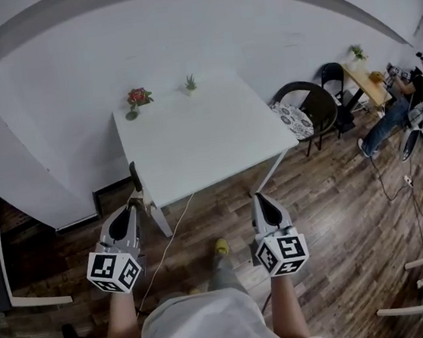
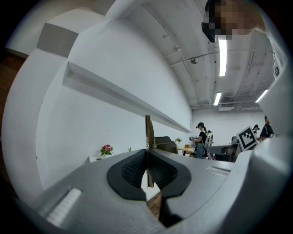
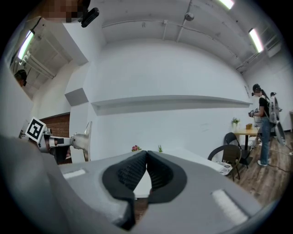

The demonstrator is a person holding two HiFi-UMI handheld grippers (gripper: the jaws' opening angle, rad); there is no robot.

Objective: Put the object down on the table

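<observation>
My left gripper (image 1: 132, 205) is shut on a thin flat tool (image 1: 135, 178) with a metal blade, which stands upright above the jaw tips. In the left gripper view the tool (image 2: 149, 132) shows edge-on as a narrow strip rising between the closed pads of the left gripper (image 2: 146, 159). The right gripper view shows the tool's blade (image 3: 87, 141) side-on at the left. My right gripper (image 1: 259, 197) (image 3: 146, 157) is shut with nothing in it. Both grippers point level at the white table (image 1: 193, 140), short of its near edge and over the wooden floor.
A pot of red flowers (image 1: 138, 98) and a small green plant (image 1: 190, 83) stand at the table's far edge, against the white wall. Dark chairs (image 1: 305, 111) stand right of the table. A person (image 1: 409, 94) sits at the far right. A cable (image 1: 167, 242) runs across the floor.
</observation>
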